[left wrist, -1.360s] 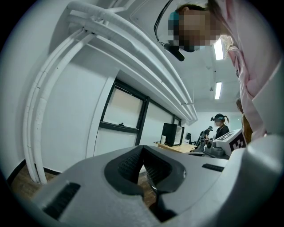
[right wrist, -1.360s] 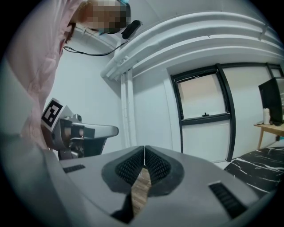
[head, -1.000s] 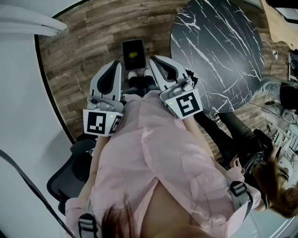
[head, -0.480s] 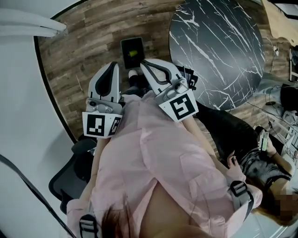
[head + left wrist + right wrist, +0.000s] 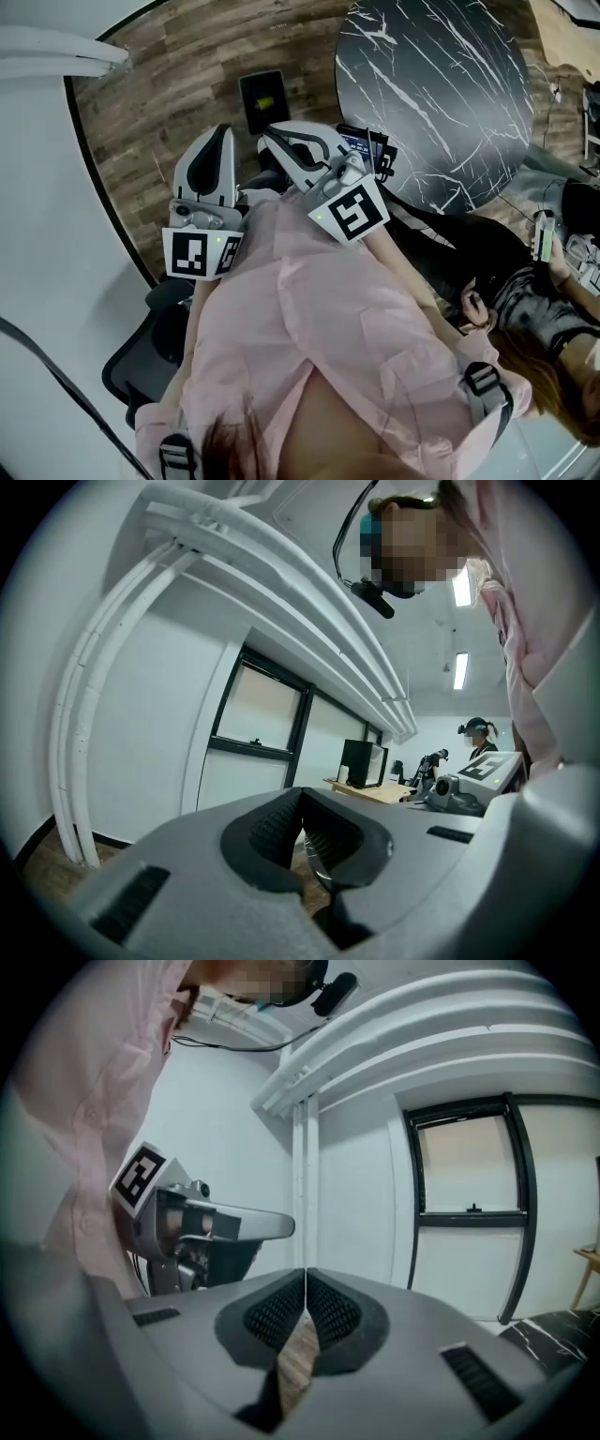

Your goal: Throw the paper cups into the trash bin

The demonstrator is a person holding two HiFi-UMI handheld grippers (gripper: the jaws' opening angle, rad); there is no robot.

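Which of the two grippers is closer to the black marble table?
The right gripper, nearest the marble table; the left gripper lies beyond it, farther away.

Wood floor (image 5: 169, 94), blk marble table (image 5: 441, 94)

Dim, muted head view, fisheye-bent edges, bright ceiling strips (image 5: 460, 588) glaring, dark vignette ringing gripper views

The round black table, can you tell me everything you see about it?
The round black table has a dark, shiny top that looks like marble, with thin white veins running across it like cracks. It stands on the wooden plank floor, at the upper right of the head view, just beyond the right gripper. Its far edge runs out of the picture, and its legs are hidden underneath. No cups show on the part in view.
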